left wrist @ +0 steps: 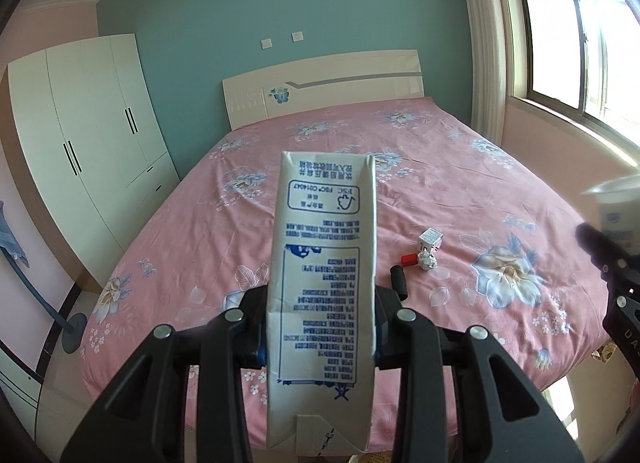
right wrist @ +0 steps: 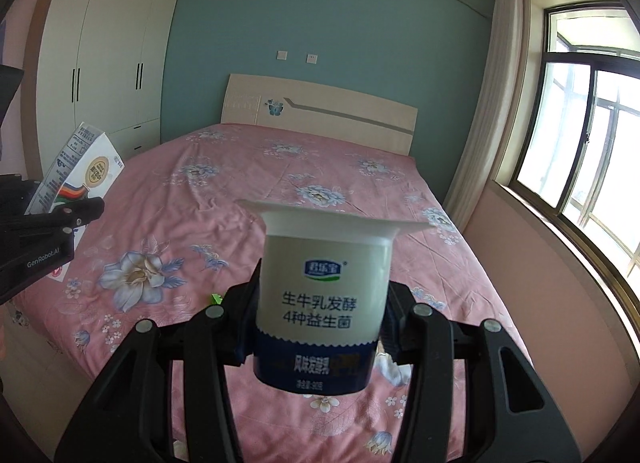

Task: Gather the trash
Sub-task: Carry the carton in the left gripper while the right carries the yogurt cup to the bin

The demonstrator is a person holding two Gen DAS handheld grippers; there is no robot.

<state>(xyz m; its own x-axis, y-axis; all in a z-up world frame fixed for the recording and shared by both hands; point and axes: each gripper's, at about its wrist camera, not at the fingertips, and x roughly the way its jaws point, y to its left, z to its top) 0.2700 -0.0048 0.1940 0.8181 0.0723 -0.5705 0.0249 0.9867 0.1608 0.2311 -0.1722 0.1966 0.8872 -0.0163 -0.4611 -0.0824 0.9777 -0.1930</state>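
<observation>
So the light, crushable milk carton [left wrist: 322, 303] is pinched mid-body by the left gripper [left wrist: 320, 327], yogurt cup [right wrist: 324, 303] clamped low by the right gripper [right wrist: 320, 327].

Bed mostly open, small clutter near the foot

Pink bedspread [left wrist: 400, 167] lies bare toward the headboard [left wrist: 324, 83]; a small box [left wrist: 430, 240], crumpled paper [left wrist: 427, 261] and red piece [left wrist: 409, 260] cluster together.

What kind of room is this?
A bedroom, most likely: a big bed with a pink flowered cover, a white wardrobe beside it, and a curtained window.
</observation>
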